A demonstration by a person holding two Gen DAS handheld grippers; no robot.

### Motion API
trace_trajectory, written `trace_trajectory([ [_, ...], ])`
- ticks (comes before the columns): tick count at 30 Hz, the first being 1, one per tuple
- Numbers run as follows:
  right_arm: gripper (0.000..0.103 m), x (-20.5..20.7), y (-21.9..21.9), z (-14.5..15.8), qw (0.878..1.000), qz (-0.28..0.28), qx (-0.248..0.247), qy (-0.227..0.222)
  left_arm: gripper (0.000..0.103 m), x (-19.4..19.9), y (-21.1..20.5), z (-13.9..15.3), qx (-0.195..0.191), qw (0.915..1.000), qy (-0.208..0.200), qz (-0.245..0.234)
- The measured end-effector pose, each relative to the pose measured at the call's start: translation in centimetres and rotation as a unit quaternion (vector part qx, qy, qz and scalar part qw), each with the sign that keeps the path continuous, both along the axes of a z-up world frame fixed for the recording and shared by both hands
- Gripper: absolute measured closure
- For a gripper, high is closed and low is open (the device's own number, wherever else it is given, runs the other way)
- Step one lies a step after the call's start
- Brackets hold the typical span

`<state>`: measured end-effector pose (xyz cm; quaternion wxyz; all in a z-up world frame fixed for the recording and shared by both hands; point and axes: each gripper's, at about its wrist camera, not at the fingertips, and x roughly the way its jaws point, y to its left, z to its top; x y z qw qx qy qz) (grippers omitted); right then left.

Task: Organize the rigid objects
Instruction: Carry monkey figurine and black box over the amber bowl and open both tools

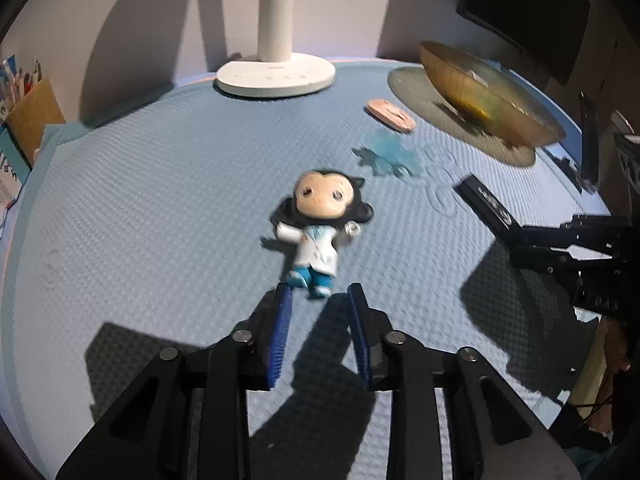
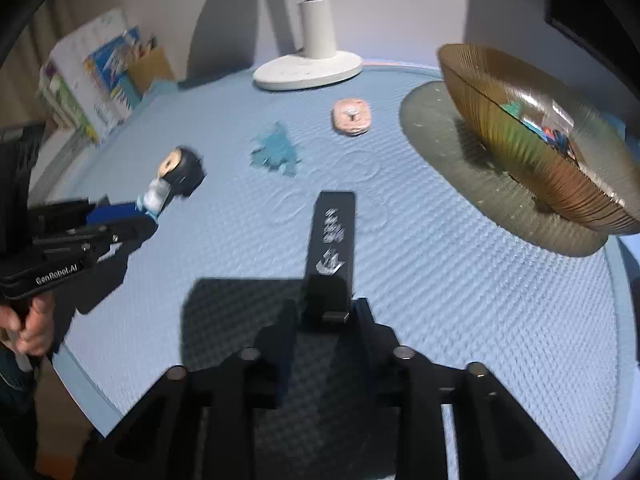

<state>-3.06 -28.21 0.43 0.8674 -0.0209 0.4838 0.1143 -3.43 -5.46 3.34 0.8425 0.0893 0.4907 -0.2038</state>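
A small doll point(image 1: 320, 216) with black hair and a white coat lies face up on the blue mat point(image 1: 160, 200). My left gripper point(image 1: 320, 290) is open, its blue pads either side of the spot just short of the doll's feet, not touching it. From the right wrist view the doll point(image 2: 176, 176) lies at the tips of the left gripper point(image 2: 150, 220). A black rectangular bar point(image 2: 330, 240) lies on the mat with its near end between the fingertips of my right gripper point(image 2: 326, 312), which stands open with a narrow gap beside the bar point(image 1: 486, 204).
An amber ribbed glass bowl point(image 2: 540, 148) holding several small items stands on a round greenish coaster at the back right. A pink flat piece point(image 2: 351, 117) and a blue snowflake piece point(image 2: 276, 150) lie mid-mat. A white lamp base point(image 1: 276, 74) stands at the back; books sit left.
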Motion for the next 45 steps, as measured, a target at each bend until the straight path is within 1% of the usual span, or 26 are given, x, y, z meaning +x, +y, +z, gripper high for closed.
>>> trace_trajectory([
  [1,0.052,0.0,0.2,0.1,1.0,0.0,0.004,0.002,0.054,-0.1,0.0,0.0,0.003,1.0,-0.001,0.002],
  [2,0.039,0.1,0.3,0.2,1.0,-0.006,0.007,-0.002,0.04,0.0,-0.1,0.0,0.008,0.9999,-0.004,0.007],
  [4,0.038,0.7,0.6,0.4,0.999,-0.028,-0.008,-0.015,0.025,0.6,-0.4,0.2,0.023,0.9992,-0.02,0.028],
  [7,0.039,2.2,1.2,-0.1,0.996,-0.058,-0.061,-0.026,0.025,1.7,-0.5,0.4,0.001,0.9991,-0.02,0.037],
  [8,0.04,2.8,1.4,-0.3,0.996,-0.061,-0.063,-0.024,0.025,2.2,-0.5,0.3,-0.005,0.999,-0.016,0.042],
  [9,0.049,3.0,1.3,-0.2,0.996,-0.065,-0.051,-0.032,0.026,2.9,-0.7,0.0,-0.005,0.9988,-0.01,0.048],
  [10,0.056,3.2,1.5,-0.2,0.997,-0.06,-0.041,-0.032,0.027,3.2,-0.8,-0.3,-0.006,0.9987,-0.005,0.051],
  [11,0.065,3.2,1.9,0.0,0.997,-0.054,-0.043,-0.035,0.032,3.6,-1.1,-0.6,-0.01,0.9986,0.0,0.052],
  [12,0.074,3.2,2.4,0.0,0.997,-0.046,-0.048,-0.038,0.035,3.6,-1.4,-0.6,-0.007,0.9983,-0.011,0.056],
  [13,0.079,3.0,2.9,0.0,0.997,-0.033,-0.056,-0.041,0.054,3.4,-1.7,-0.6,-0.007,0.9985,-0.018,0.052],
  [14,0.079,2.6,3.5,0.0,0.998,-0.015,-0.053,-0.043,0.064,3.3,-2.2,-0.6,-0.002,0.9987,-0.02,0.046],
  [16,0.079,2.1,3.7,0.1,0.999,0.004,-0.029,-0.035,0.065,2.9,-2.9,-0.4,0.001,0.999,-0.025,0.038],
  [19,0.079,1.4,2.3,1.1,0.999,0.004,0.035,-0.022,0.065,2.4,-3.9,0.5,-0.008,0.9991,-0.031,0.028],
  [21,0.079,0.7,0.3,3.2,0.997,-0.013,0.058,-0.046,0.065,2.2,-4.9,2.1,-0.017,0.9985,-0.048,0.018],
  [24,0.079,0.4,-4.1,7.8,0.99,-0.065,0.062,-0.108,0.065,3.1,-7.1,5.5,-0.049,0.9961,-0.073,-0.003],
  [26,0.079,0.5,-6.9,10.3,0.983,-0.114,0.042,-0.141,0.065,4.1,-8.8,7.4,-0.065,0.994,-0.086,-0.02],
  [27,0.079,0.9,-8.6,11.4,0.976,-0.149,0.022,-0.155,0.065,4.9,-10.2,8.4,-0.072,0.9926,-0.094,-0.029],
  [29,0.079,2.4,-11.7,12.9,0.964,-0.214,-0.017,-0.157,0.065,6.4,-12.8,9.9,-0.078,0.9905,-0.105,-0.044],
  [30,0.079,3.3,-13.3,13.3,0.958,-0.243,-0.025,-0.152,0.065,7.3,-14.4,10.3,-0.079,0.9894,-0.11,-0.052],
  [31,0.079,4.5,-15.1,13.5,0.951,-0.272,-0.03,-0.144,0.065,8.2,-15.7,10.5,-0.08,0.989,-0.11,-0.057],
  [32,0.079,5.1,-16.3,13.5,0.948,-0.284,-0.034,-0.139,0.065,9.2,-17.0,10.5,-0.084,0.9892,-0.104,-0.059],
  [34,0.079,7.3,-19.0,12.5,0.94,-0.318,-0.053,-0.113,0.065,11.1,-19.0,9.7,-0.094,0.99,-0.085,-0.061],
  [38,0.079,10.0,-22.3,10.0,0.932,-0.35,-0.064,-0.067,0.065,13.9,-22.0,7.0,-0.081,0.9934,-0.05,-0.065],
  [41,0.079,11.1,-23.3,8.3,0.93,-0.359,-0.07,-0.043,0.065,14.4,-23.5,5.4,-0.077,0.9942,-0.032,-0.068],
  [43,0.08,11.2,-24.1,7.7,0.928,-0.365,-0.07,-0.035,0.064,14.6,-23.9,5.1,-0.08,0.994,-0.027,-0.069],
  [45,0.078,11.1,-24.6,7.7,0.932,-0.356,-0.05,-0.041,0.058,14.6,-23.9,5.5,-0.098,0.9925,-0.026,-0.068],
])
